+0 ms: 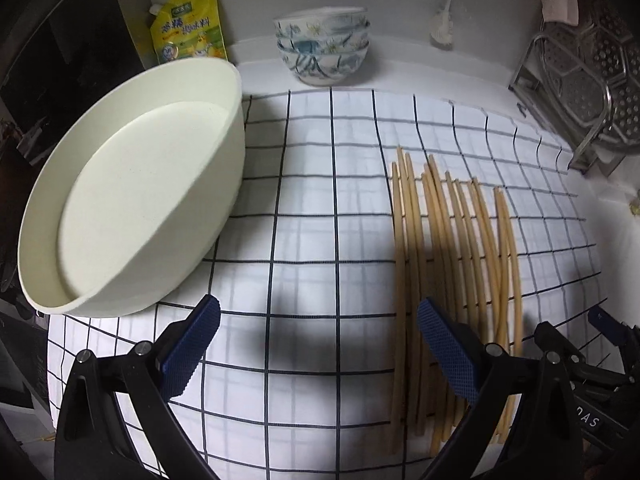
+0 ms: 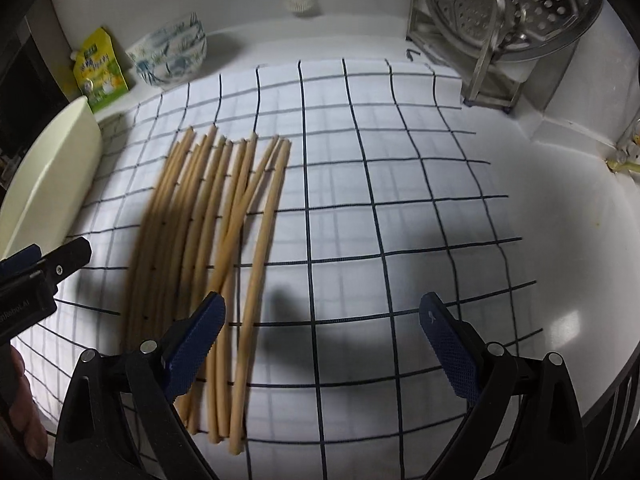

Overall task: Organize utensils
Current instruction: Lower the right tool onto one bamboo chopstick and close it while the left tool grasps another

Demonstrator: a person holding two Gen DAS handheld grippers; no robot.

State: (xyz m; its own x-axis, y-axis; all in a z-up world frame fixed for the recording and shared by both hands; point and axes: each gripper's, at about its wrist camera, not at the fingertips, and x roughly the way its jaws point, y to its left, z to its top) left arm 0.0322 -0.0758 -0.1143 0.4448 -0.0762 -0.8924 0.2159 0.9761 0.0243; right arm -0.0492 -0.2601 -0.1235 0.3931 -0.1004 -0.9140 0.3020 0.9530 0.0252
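Lying side by side on checked cloth [image 1: 320,208]: bamboo chopsticks [image 1: 448,280]; cream tub [image 1: 132,200] sits left of them; left gripper [image 1: 318,354] fingers spread wide, holding nothing; right gripper [image 2: 322,354] fingers spread wide too, left finger over chopsticks' near ends.

Tan chopsticks [image 2: 224,240]; white cloth [image 2: 400,200], black grid; cream tray [image 1: 132,216]; blue-floral bowls [image 1: 322,48].
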